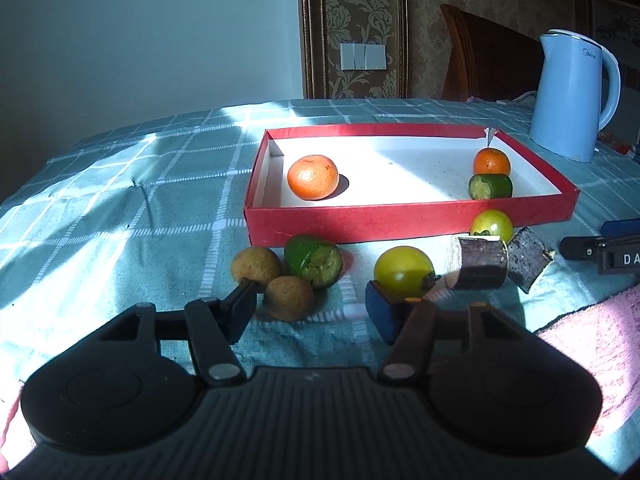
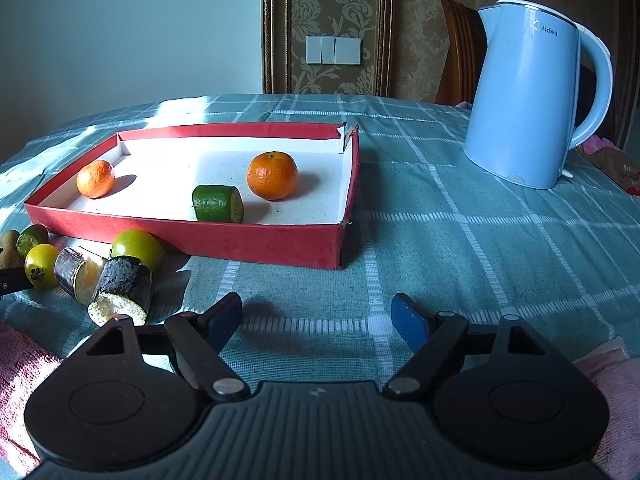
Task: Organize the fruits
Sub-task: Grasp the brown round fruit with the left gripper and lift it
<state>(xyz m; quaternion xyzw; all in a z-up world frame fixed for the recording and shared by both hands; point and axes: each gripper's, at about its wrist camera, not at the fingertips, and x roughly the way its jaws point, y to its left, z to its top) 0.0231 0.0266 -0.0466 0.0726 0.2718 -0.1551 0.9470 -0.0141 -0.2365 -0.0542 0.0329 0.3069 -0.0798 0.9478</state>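
The left gripper [image 1: 312, 308] is seen with its jaws spread wide and nothing clamped between them. 2 brown longans [image 1: 256, 266] [image 1: 289, 297] lie just ahead of the left finger, the nearer one partly inside the gap. A cut green fruit [image 1: 315, 261] sits just beyond the gap, and a yellow-green tomato [image 1: 404, 271] is touching, or nearly touching, the tip of the right finger. 2 dark sugarcane pieces [image 1: 478, 262] [image 1: 528, 257] and a second tomato [image 1: 492, 226] lie further to the right of the jaws. Ahead of them stands the red box [image 1: 360, 224], in which 2 oranges [image 1: 313, 177] [image 1: 491, 162] and a green piece [image 1: 490, 187] are held.

The right gripper [image 2: 318, 318] is held low over the checked tablecloth [image 2: 480, 260], level and pointed forward, its jaws also wide apart and empty. The sugarcane [image 2: 122, 290] is found left of its left finger; the box [image 2: 240, 242] lies ahead and left, a blue kettle [image 2: 528, 96] ahead and right.
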